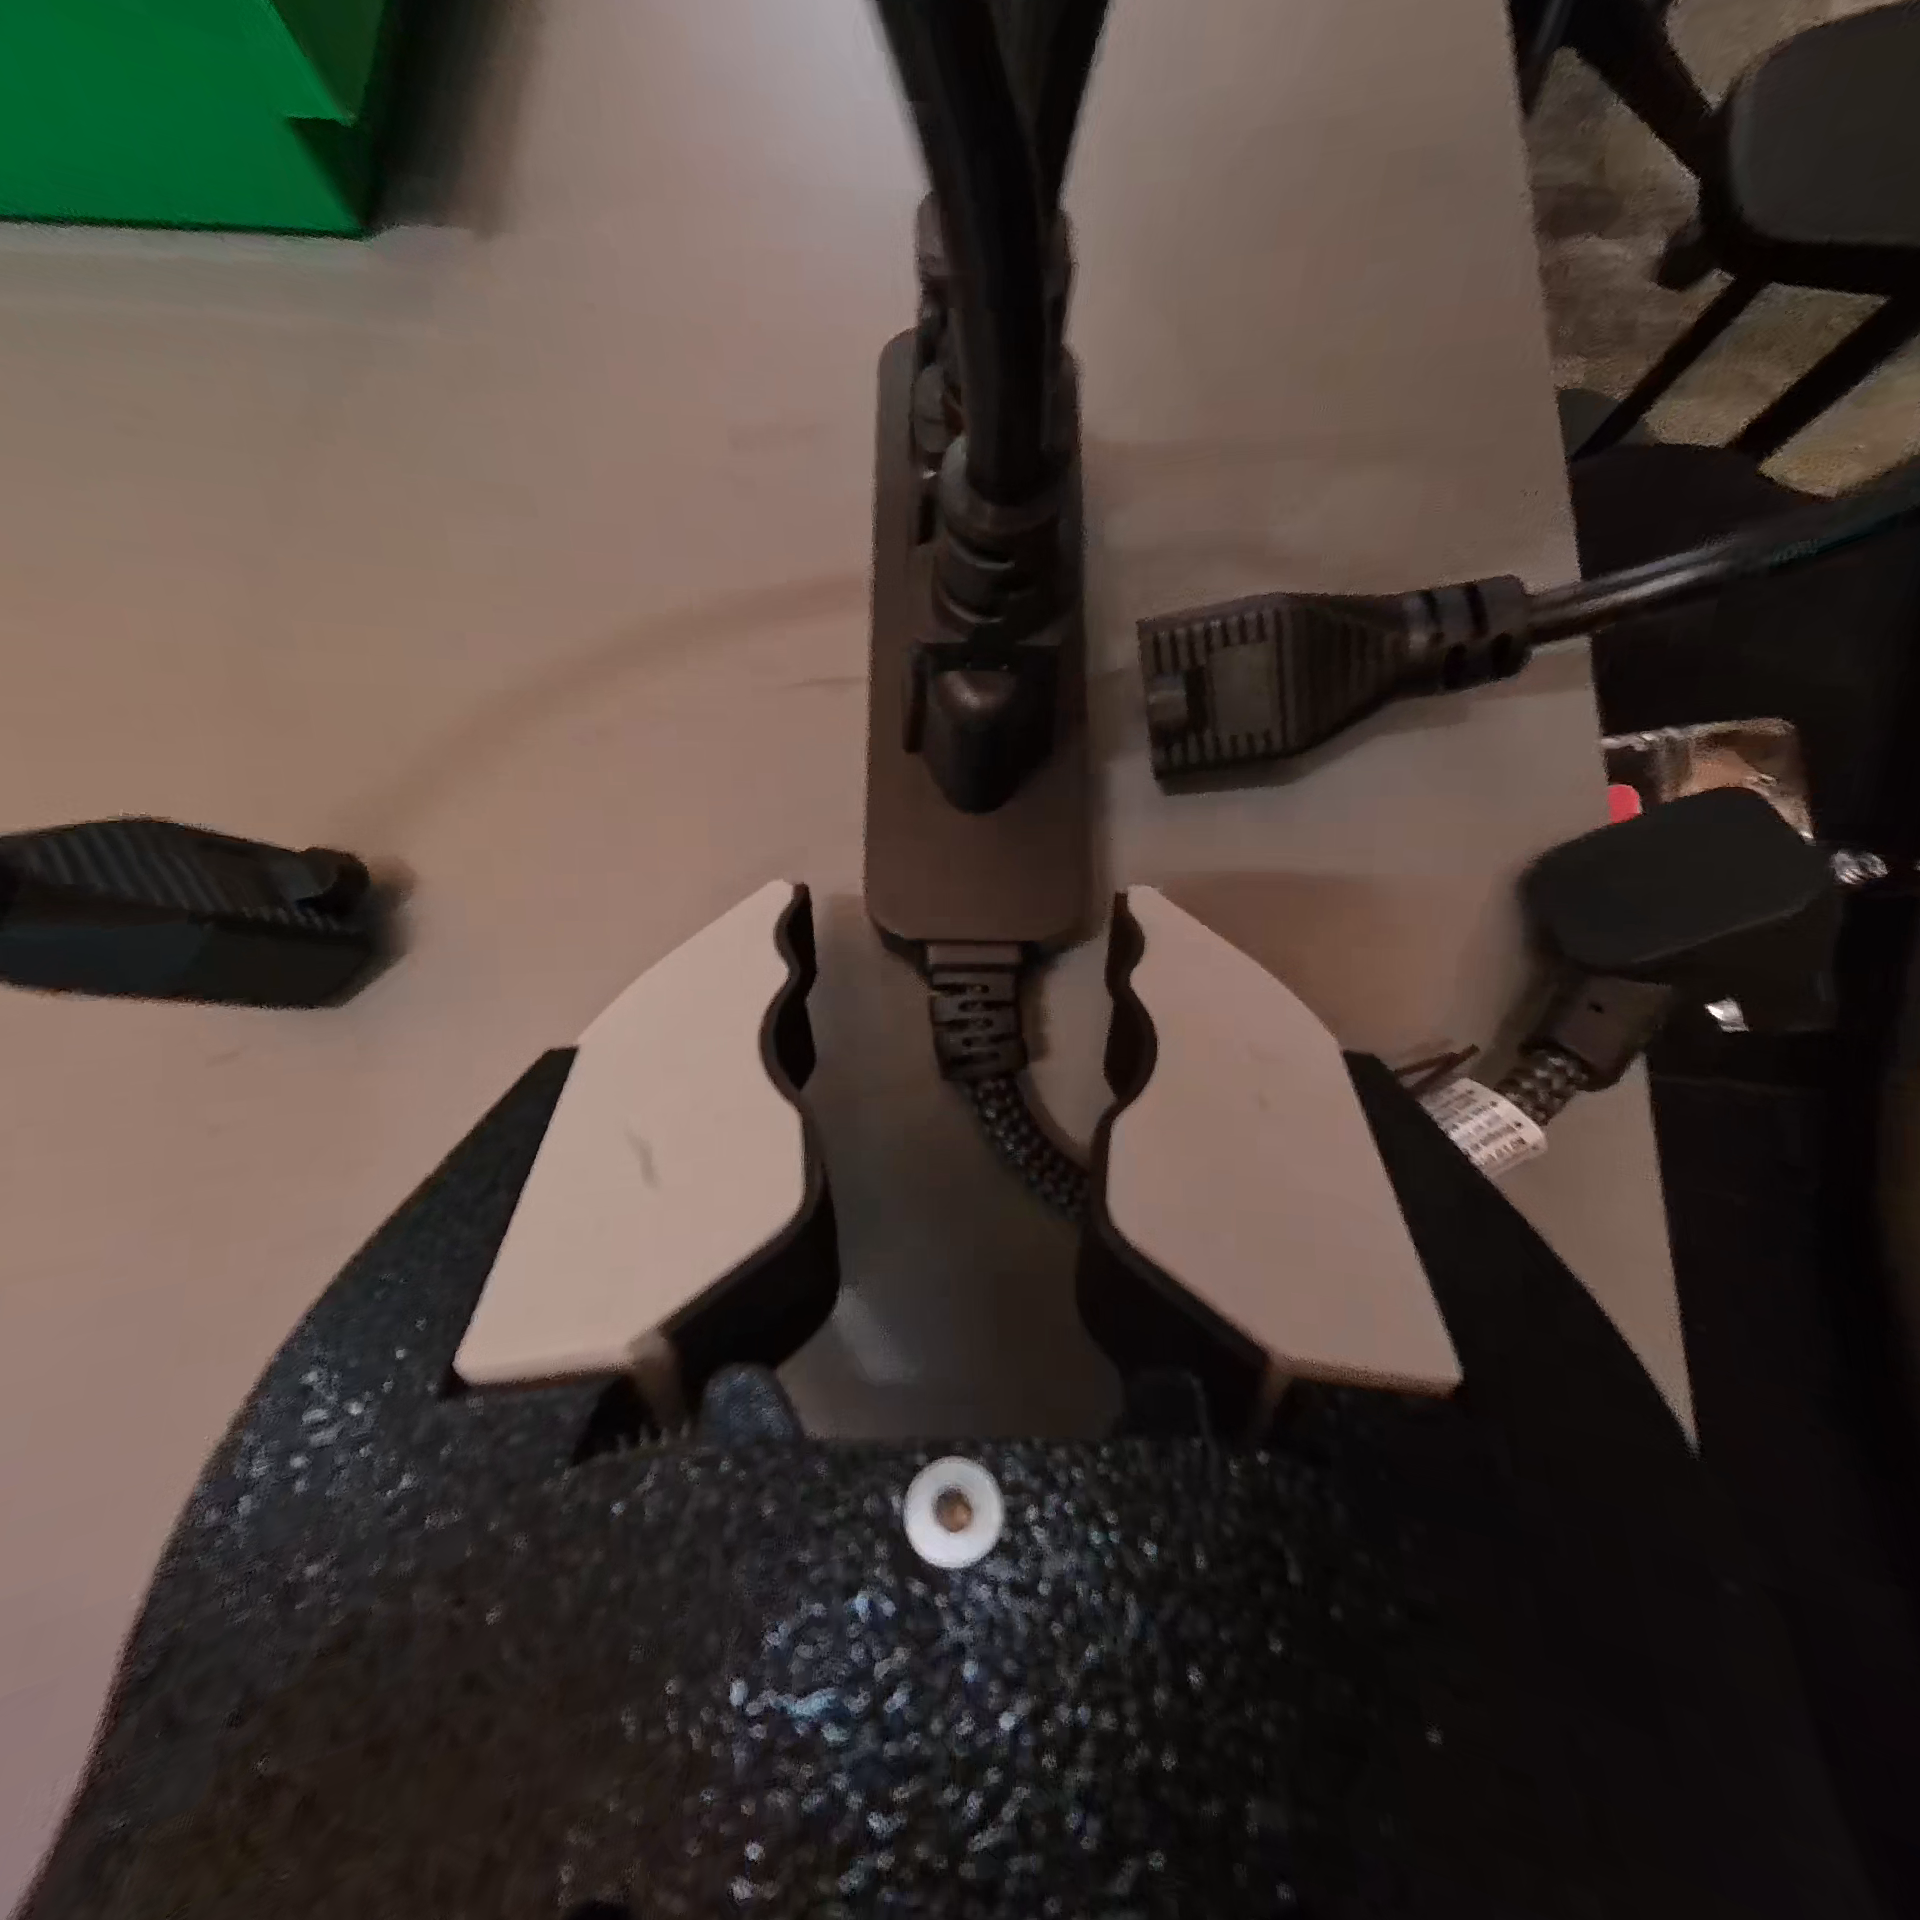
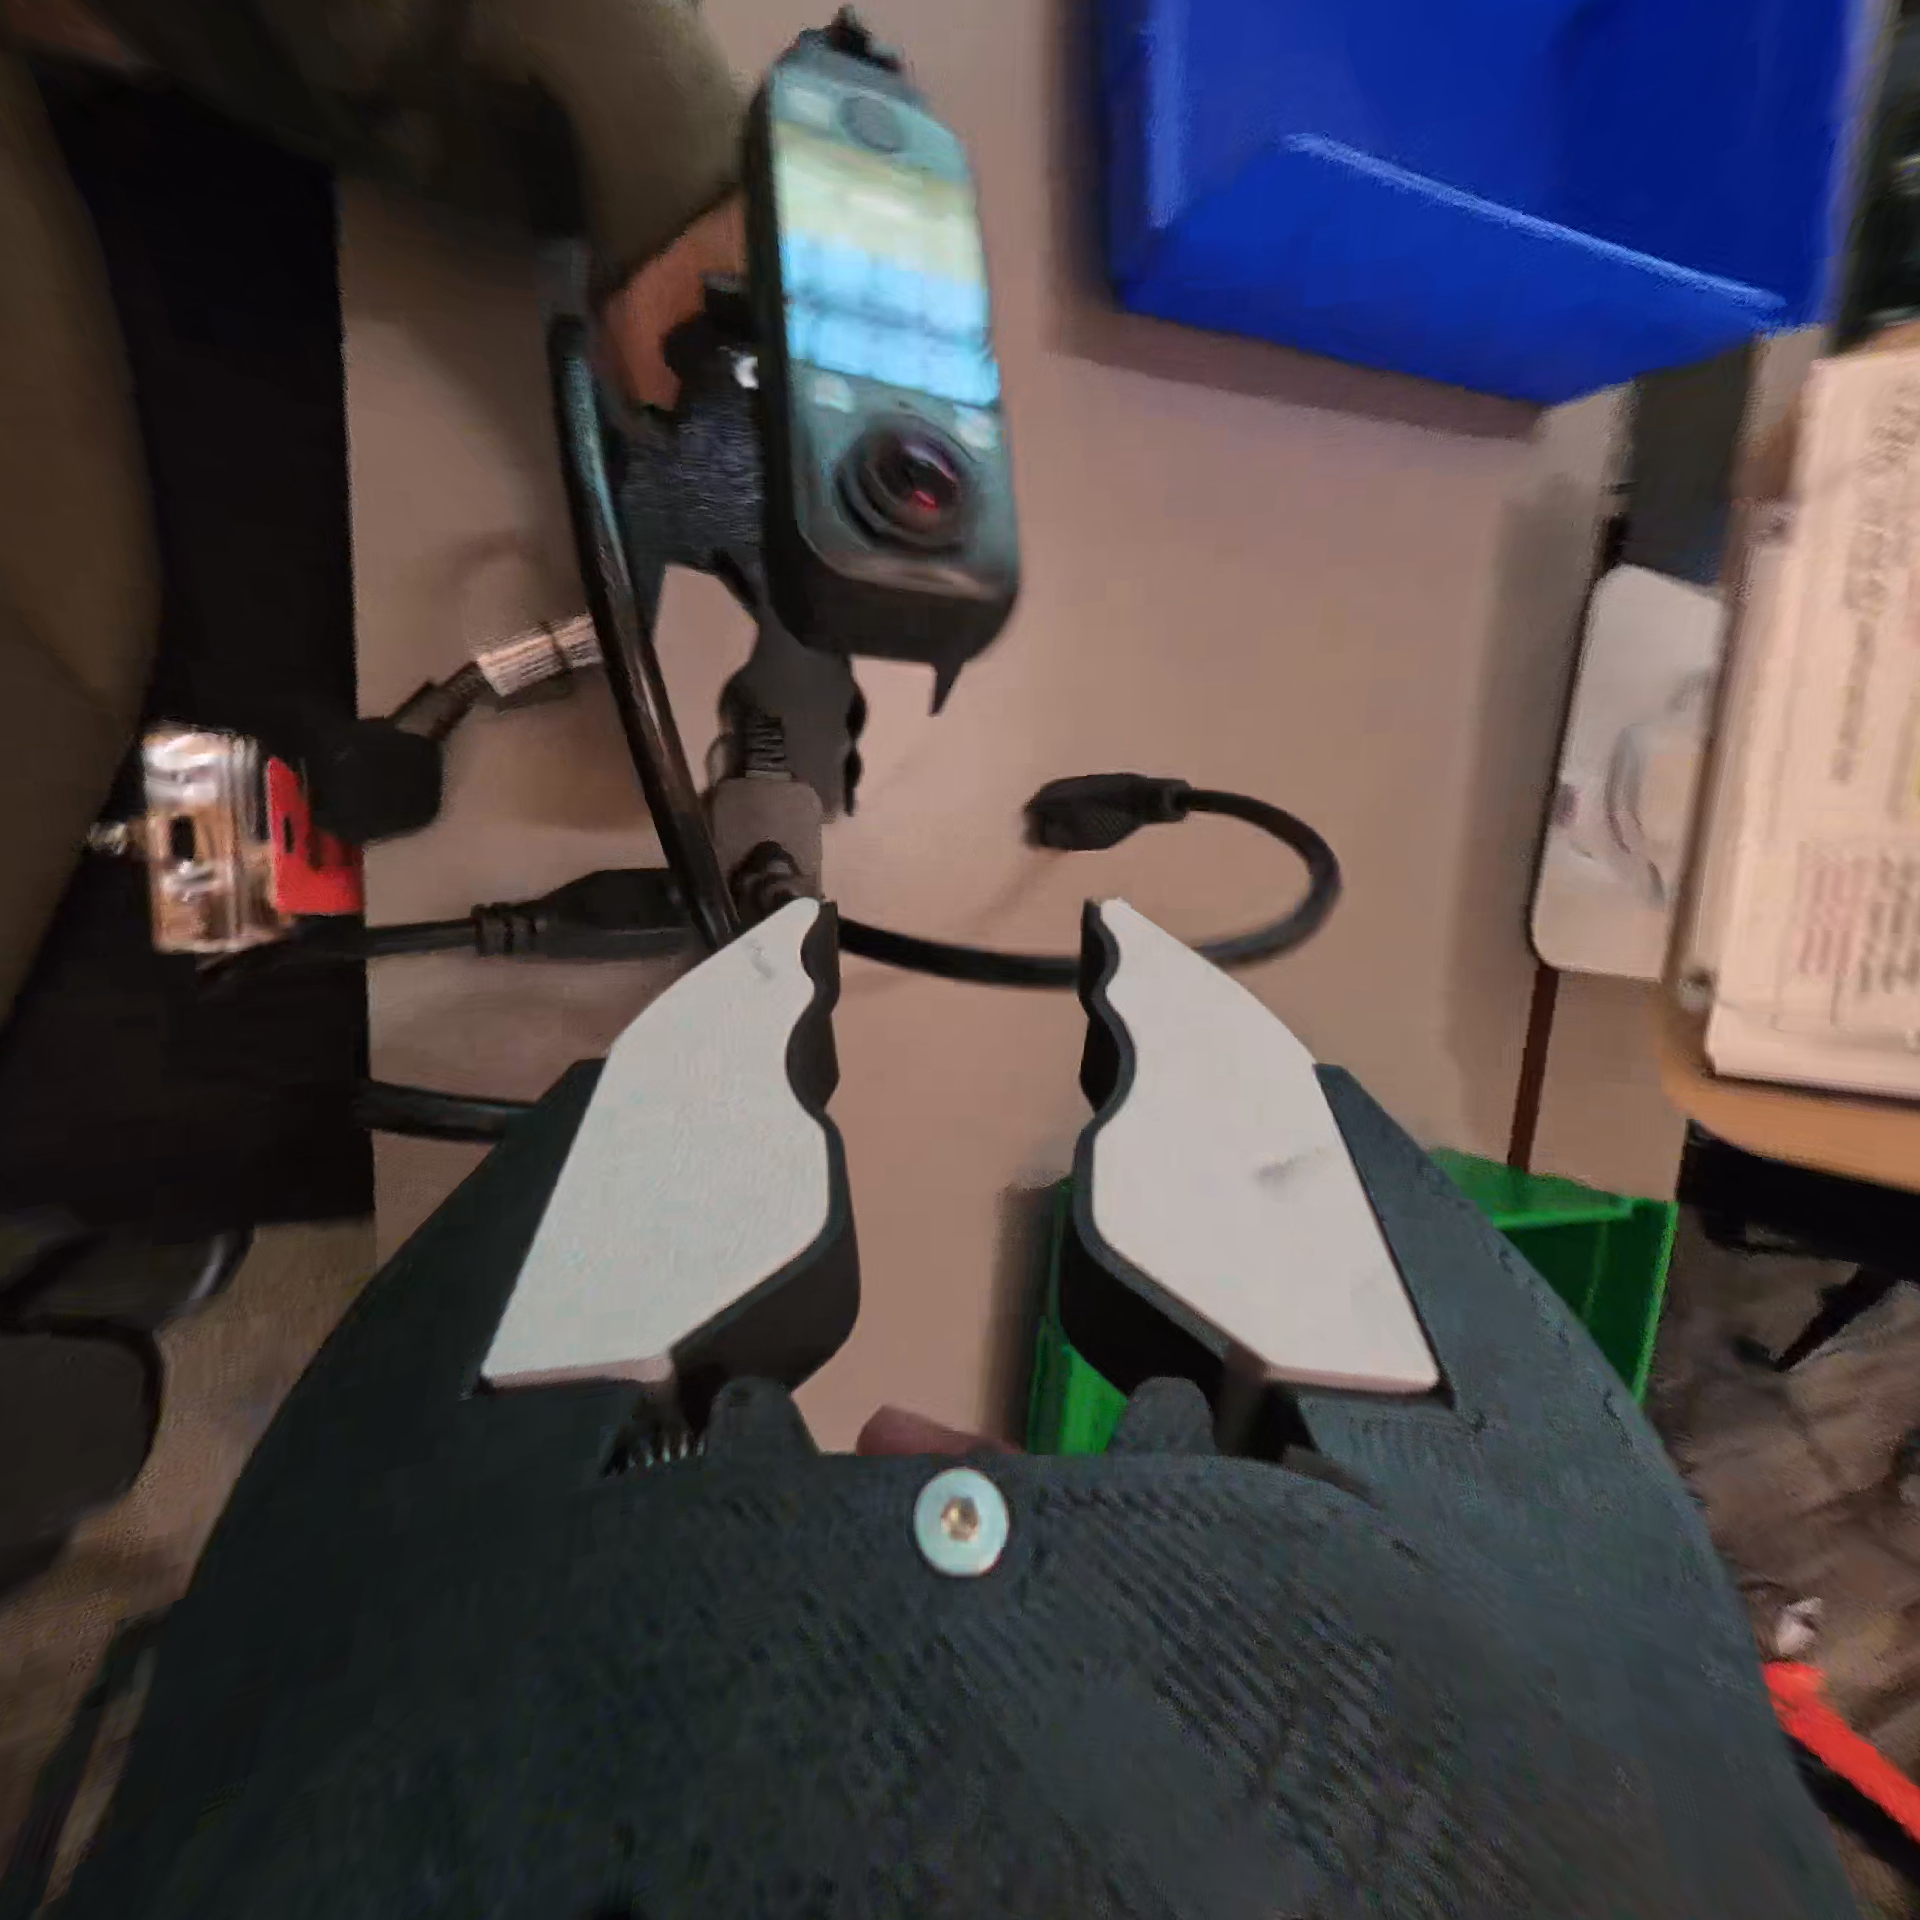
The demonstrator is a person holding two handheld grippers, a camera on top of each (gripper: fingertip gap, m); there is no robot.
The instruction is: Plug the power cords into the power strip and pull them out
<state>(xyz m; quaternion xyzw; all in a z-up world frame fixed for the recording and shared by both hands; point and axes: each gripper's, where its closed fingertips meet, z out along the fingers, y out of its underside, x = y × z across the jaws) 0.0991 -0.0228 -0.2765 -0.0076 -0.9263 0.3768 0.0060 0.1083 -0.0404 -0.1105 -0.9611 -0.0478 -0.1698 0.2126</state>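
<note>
Left gripper [image 1: 961,914] sits nearest in the left wrist view, jaws spread, tips flanking the near end of the power strip [image 1: 977,831] without clearly touching it. Braided strip cable [image 1: 1013,1112] runs back between the fingers and under the right one. Strip lies lengthwise on the grey table [image 1: 416,520], roughly mid-table, running away from the camera. Black plug [image 1: 971,727] is seated in its nearest socket, and a bundle of black cords [image 1: 987,208] rises from the strip further along (blurred, can't count them). Loose ribbed plug [image 1: 1247,686] lies flat just right of the strip, near the table's right edge, its cord going off that edge. Another black plug [image 1: 1673,904] with braided lead sits at the right edge, closer in. Dark ribbed connector [image 1: 187,914] lies by the left edge, well apart from the strip. Green box [image 1: 177,104] at the far left corner.

Right gripper [image 2: 956,914] is also spread, holding nothing, hovering above the table. Ahead of it: the left gripper's camera unit [image 2: 883,364] over the strip, plus a curled black cord [image 2: 1195,883] with a loose plug end lying on the table. Blue bin [image 2: 1455,177] at the far side.
</note>
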